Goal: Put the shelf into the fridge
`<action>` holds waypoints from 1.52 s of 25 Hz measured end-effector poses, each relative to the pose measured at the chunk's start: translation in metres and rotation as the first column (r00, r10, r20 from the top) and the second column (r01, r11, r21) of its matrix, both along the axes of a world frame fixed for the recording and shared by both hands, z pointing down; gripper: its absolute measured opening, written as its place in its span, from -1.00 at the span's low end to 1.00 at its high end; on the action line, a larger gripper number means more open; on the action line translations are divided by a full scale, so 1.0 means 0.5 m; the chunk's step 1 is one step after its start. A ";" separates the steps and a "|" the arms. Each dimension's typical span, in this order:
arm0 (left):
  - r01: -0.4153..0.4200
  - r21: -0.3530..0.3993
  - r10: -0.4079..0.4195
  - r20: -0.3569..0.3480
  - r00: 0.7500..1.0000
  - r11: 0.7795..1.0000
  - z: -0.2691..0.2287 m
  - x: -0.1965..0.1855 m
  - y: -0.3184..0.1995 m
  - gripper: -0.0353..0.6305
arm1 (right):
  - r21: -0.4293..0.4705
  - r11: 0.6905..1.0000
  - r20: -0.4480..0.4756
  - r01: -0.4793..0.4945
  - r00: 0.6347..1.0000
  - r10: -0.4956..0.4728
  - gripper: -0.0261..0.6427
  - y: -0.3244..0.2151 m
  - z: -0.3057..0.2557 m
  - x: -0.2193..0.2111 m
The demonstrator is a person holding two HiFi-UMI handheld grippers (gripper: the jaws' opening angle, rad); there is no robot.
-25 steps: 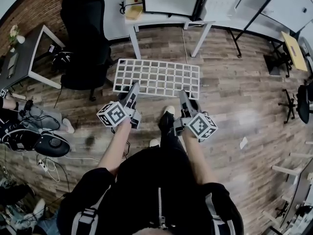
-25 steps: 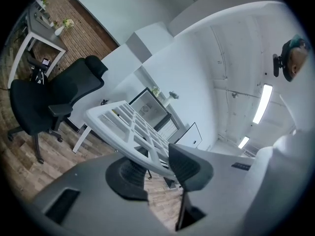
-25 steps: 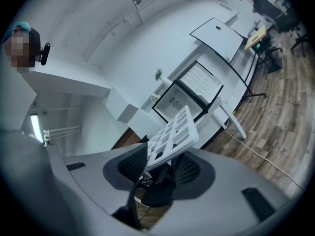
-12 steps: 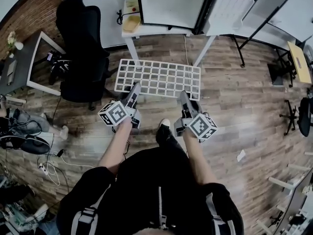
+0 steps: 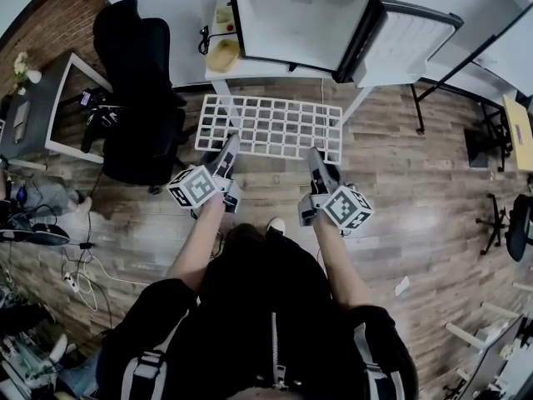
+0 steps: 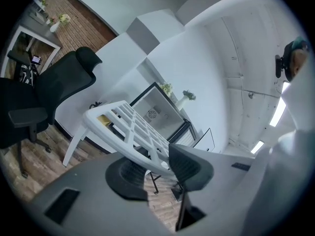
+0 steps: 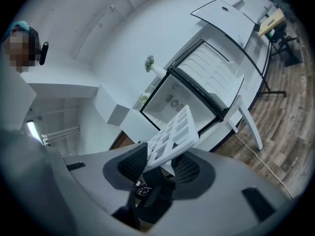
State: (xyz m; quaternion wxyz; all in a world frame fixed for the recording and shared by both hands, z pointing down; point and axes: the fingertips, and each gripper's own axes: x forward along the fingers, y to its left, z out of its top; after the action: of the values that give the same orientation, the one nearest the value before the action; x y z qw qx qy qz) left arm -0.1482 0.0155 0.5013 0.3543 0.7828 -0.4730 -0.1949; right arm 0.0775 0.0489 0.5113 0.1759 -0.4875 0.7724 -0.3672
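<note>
While left claw [image 5: 230,146], right claw [image 5: 315,157] grip shelf's [image 5: 271,112] near edge | fridge [image 5: 296,20] open

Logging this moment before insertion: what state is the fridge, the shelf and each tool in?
Fridge: door open.
Shelf: held level by its near edge, outside the fridge.
Left tool: shut on the shelf.
Right tool: shut on the shelf.
</note>
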 end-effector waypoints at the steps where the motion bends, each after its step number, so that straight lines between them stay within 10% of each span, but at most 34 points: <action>1: 0.001 -0.002 -0.001 -0.002 1.000 1.000 0.000 0.003 -0.014 -0.50 | 0.002 1.000 -0.002 0.000 1.000 0.000 -0.47 -0.016 -0.003 0.003; 23: -0.096 -0.016 0.095 -0.031 0.995 0.995 0.019 0.045 -0.417 -0.50 | -0.029 0.996 -0.020 -0.083 0.996 0.083 -0.47 -0.374 0.021 0.034; 38: -0.076 -0.047 0.075 -0.017 0.997 0.996 0.036 0.082 -0.505 -0.50 | -0.063 0.996 0.000 -0.058 0.998 0.058 -0.47 -0.471 0.046 0.071</action>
State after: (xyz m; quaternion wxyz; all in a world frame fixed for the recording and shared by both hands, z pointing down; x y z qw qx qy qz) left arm -0.1073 -0.2370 0.5195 0.3835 0.7900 -0.4447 -0.1761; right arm 0.1130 -0.1866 0.5344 0.1719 -0.5147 0.7458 -0.3865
